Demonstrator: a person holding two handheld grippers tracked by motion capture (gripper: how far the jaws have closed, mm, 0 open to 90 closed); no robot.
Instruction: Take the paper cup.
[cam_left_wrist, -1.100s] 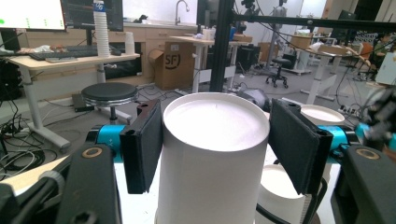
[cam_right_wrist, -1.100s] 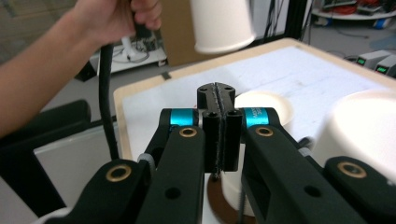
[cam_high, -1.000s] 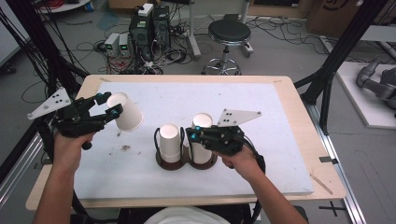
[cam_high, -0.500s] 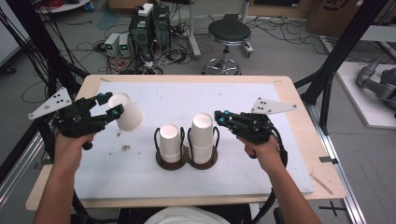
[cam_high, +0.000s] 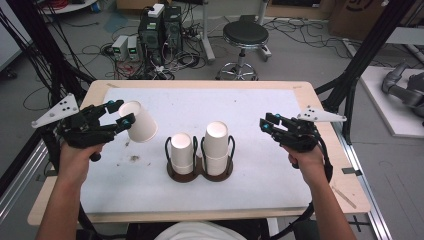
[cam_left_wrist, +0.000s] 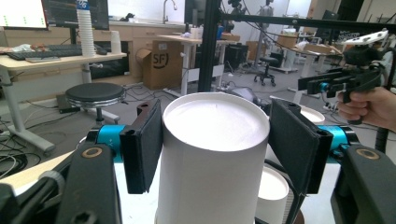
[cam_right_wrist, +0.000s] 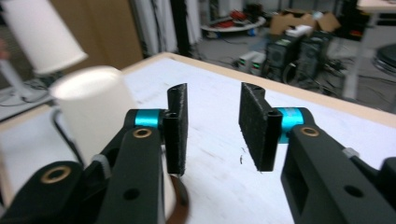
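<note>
The left hand-held gripper (cam_high: 120, 114), clamped on the paper cup (cam_high: 138, 122), should carry it slowly toward three o'clock onto the stacked cups (cam_high: 182, 151), while the right hand-held gripper (cam_high: 265, 123), jaws just opening with nothing between them, waits aside.

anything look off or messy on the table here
Mostly tidy. Both cup stacks stand upright in the dark holder. The one blemish is a few small dark specks on the white mat, left of the holder.
</note>
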